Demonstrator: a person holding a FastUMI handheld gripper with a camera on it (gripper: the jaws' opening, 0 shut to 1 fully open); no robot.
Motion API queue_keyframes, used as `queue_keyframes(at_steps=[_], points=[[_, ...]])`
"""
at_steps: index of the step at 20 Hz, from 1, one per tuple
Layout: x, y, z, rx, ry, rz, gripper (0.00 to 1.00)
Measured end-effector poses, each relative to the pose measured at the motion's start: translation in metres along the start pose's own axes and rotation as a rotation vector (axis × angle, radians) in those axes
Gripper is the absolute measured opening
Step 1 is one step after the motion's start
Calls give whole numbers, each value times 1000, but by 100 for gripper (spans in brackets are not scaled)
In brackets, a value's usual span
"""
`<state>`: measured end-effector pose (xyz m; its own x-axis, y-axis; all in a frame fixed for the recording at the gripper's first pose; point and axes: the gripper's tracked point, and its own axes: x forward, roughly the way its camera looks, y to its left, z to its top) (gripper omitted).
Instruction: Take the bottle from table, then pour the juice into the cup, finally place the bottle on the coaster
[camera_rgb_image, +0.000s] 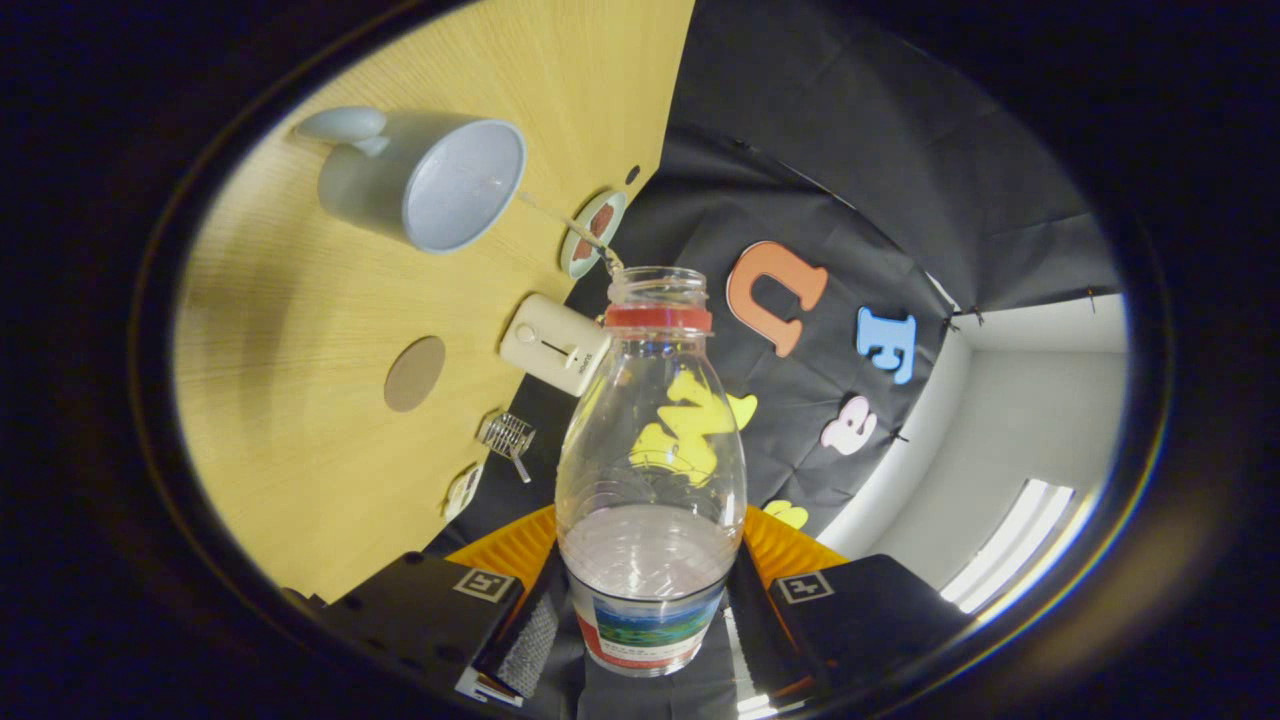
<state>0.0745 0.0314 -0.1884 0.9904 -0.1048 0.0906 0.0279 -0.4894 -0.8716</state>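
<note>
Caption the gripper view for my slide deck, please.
Tool shut on an uncapped bottle, tilted toward the white cup on the wooden table, round coaster nearby.

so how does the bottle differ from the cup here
The bottle is clear plastic with a narrow open neck and red ring; the cup is opaque pale grey-blue with a wide mouth and a handle. The bottle is clamped between the fingers; the cup stands free on the wooden table beyond them. Both are open-topped.
</note>
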Motion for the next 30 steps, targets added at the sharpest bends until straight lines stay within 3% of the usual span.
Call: queue_keyframes(at_steps=[12,24,30], points=[[8,-27,3,-99,-14,-54,80],[8,-71,-10,-112,-2,-94,80],[8,-57,-1,-120,-20,-90,80]])
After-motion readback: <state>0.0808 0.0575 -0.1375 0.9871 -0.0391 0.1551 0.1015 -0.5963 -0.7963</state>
